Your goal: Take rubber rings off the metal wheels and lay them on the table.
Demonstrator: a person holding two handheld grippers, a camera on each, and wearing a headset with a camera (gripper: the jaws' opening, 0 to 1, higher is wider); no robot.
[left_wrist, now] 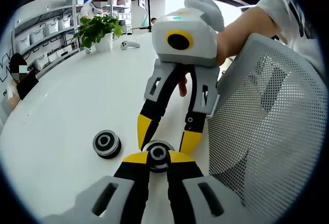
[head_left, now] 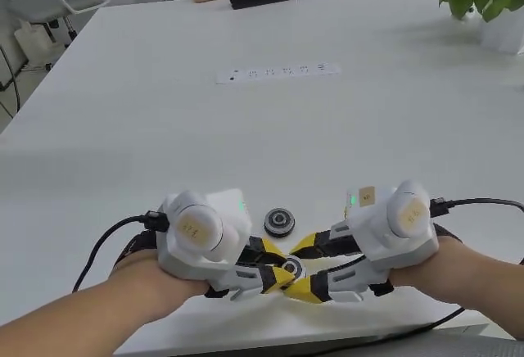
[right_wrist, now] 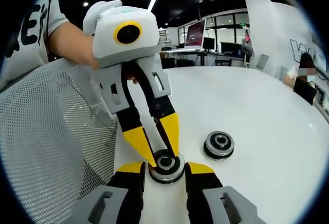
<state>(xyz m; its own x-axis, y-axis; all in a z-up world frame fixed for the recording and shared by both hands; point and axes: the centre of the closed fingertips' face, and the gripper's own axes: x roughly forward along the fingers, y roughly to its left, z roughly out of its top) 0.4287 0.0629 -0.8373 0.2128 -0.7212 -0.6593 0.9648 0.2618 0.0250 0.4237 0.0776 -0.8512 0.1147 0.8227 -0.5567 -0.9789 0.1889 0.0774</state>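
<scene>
wheel [left_wrist: 158,154] sits between left gripper [right_wrist: 162,149] and right gripper [left_wrist: 167,143].

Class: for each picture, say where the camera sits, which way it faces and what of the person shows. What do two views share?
Head view: on the head, looking down at the table; both forearms show.
Left gripper view: on the left gripper, facing the right gripper; the right arm shows.
Right gripper view: on the right gripper, facing the left; left arm, shirt.
Shared by all: gripped wheel, loose wheel.
</scene>
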